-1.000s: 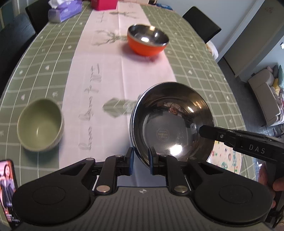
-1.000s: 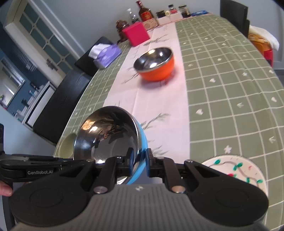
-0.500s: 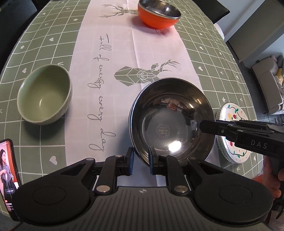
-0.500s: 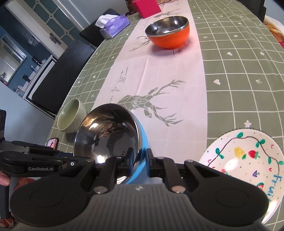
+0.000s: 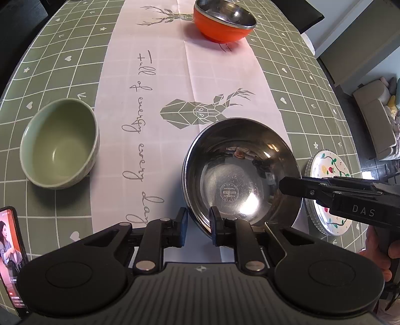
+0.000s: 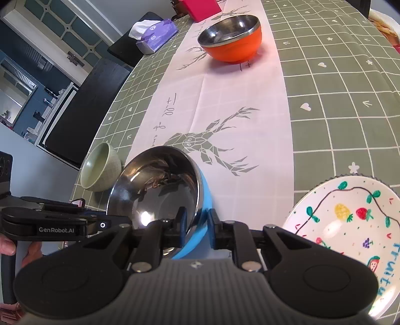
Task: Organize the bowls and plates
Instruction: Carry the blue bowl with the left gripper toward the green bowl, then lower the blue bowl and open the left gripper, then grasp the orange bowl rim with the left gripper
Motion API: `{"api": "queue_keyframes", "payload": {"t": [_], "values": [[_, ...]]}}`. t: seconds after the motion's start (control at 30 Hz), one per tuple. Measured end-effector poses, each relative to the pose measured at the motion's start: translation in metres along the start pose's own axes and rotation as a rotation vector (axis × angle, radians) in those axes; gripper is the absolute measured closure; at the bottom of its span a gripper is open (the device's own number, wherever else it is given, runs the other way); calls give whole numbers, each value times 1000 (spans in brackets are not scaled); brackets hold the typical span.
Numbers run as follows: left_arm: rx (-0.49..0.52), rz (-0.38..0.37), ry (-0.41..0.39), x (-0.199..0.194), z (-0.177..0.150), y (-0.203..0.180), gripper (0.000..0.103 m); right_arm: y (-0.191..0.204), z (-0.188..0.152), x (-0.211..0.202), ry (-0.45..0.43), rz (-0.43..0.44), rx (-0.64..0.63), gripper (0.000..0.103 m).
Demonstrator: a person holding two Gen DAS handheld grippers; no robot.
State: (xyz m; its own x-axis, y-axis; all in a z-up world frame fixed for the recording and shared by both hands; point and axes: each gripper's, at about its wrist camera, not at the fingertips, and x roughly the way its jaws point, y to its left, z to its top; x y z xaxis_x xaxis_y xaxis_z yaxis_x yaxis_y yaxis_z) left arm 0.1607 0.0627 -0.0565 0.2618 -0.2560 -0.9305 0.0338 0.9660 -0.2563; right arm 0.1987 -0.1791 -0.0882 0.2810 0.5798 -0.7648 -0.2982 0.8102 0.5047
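Note:
A steel bowl (image 5: 240, 175) with a blue outer wall (image 6: 203, 200) sits low over the white table runner, beside the deer print. My left gripper (image 5: 198, 225) is shut on its near rim, one finger inside and one outside. My right gripper (image 6: 197, 222) straddles the opposite rim, and its jaws are opening with the rim still between them. In the left wrist view its dark fingers (image 5: 283, 186) reach over the bowl's right edge. Elsewhere stand a green ceramic bowl (image 5: 57, 150), an orange steel-lined bowl (image 5: 225, 22) and a fruit-painted plate (image 6: 350, 225).
A phone (image 5: 10, 255) lies at the table's near left edge. A purple tissue pack (image 6: 155, 35) and a pink box (image 6: 200, 7) stand at the far end, with dark chairs (image 6: 82, 117) along the left side. The plate (image 5: 330, 195) rests close to the right table edge.
Both grippers came down with the steel bowl, and both views tilted further down at the table. The right gripper's jaws stand slightly wider than before.

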Motion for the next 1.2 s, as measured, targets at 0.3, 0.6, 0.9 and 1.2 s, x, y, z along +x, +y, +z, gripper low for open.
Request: {"api": "queue_keyframes", "payload": {"t": [0.3, 0.6, 0.9, 1.2], "values": [[15, -18, -38, -9, 4, 0, 62, -2, 1, -4, -21, -14, 0, 64], [96, -23, -187, -41, 20, -3, 57, 4, 7, -21, -111, -13, -39, 51], [147, -83, -295, -58, 70, -7, 57, -5, 49, -44, -226, -61, 14, 52], [157, -47, -309, -47, 136, -4, 57, -10, 119, -39, -208, -111, 61, 52]]}}
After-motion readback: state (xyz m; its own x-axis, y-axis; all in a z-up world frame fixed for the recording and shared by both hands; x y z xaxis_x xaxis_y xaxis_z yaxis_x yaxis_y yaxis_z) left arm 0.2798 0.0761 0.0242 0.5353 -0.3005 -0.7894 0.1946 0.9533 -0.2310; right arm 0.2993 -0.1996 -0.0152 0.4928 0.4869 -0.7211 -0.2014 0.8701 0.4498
